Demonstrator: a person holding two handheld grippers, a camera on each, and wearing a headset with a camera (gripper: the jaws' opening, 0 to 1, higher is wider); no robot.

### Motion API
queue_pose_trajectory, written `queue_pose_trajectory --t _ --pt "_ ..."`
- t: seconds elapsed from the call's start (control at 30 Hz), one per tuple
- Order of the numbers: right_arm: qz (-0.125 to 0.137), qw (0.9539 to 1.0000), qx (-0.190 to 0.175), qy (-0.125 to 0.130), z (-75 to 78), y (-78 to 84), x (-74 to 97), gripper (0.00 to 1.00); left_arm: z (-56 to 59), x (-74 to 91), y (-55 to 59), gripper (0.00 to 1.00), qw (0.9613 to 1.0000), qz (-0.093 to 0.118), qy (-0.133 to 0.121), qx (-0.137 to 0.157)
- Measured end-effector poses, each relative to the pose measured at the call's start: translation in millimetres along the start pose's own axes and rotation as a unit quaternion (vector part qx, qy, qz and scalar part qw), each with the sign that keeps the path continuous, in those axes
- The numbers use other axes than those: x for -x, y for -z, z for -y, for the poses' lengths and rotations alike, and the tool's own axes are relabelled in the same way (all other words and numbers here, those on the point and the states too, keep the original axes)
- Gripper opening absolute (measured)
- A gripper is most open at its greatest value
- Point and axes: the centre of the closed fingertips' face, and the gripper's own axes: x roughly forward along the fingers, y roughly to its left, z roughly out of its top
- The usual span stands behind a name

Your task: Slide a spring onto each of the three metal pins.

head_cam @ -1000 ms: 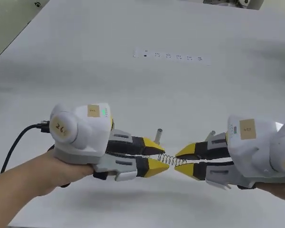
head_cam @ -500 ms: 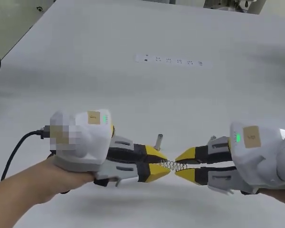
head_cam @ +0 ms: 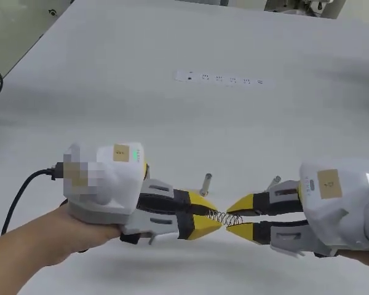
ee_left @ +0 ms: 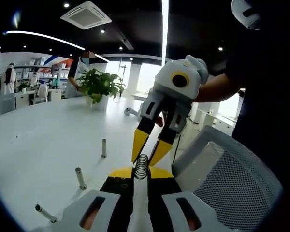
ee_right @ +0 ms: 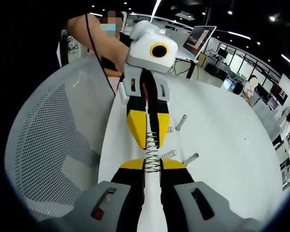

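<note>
A small coil spring hangs level between the two grippers above the white table. My left gripper is shut on its left end, and my right gripper is shut on its right end. In the left gripper view the spring sticks out of my own tips toward the right gripper. In the right gripper view the spring runs from my tips to the left gripper. Three metal pins stand on the table; two of them stand just behind the jaws.
Another loose spring lies on the table between two pins. A row of small marks is at mid table. A black cable trails from the left gripper. A mesh chair stands at the table edge.
Both grippers have sunk slightly with the spring still between them. The right jaws have drawn closer together around the spring's end.
</note>
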Motion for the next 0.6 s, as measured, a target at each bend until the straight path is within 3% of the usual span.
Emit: queue_pose_trajectory --t 0.2,0.3,0.6 --pt "-0.002 0.9999 -0.015 0.003 3.3 5.1 2.8 0.12 -0.5 1.1 -1.8 0.02 1.0 0.003 -0.001 0.004" --pt "0.002 0.9991 -0.043 0.003 3.7 7.9 3.5 0.12 1.2 1.8 -2.5 0.02 1.0 0.003 0.002 0.005" --pt "0.023 0.9986 -0.047 0.0 1.1 2.8 5.1 0.07 1.1 4.3 -1.8 0.02 1.0 0.002 0.003 0.006"
